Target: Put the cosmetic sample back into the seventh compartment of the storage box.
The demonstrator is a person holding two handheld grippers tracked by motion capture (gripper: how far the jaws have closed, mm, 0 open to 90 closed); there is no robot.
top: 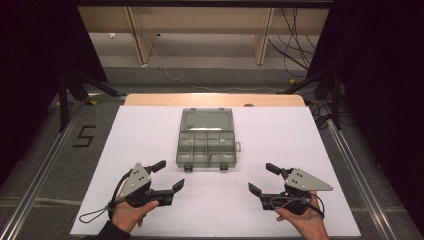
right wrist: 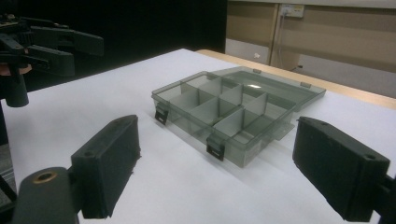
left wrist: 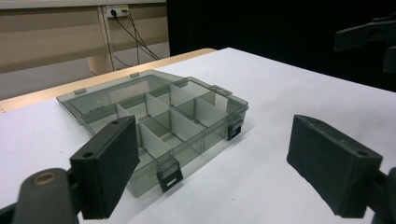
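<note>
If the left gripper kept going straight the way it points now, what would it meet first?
Probably the open compartment box: in the left gripper view it lies just ahead of the left gripper, whose open jaws frame its near latched corner. Bare white table lies between; depth is uncertain.

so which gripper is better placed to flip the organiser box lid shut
Neither clearly. The left gripper and right gripper sit open, about equally short of the organiser box. Its lid lies flat on the far side, so either must reach over the compartments.
</note>
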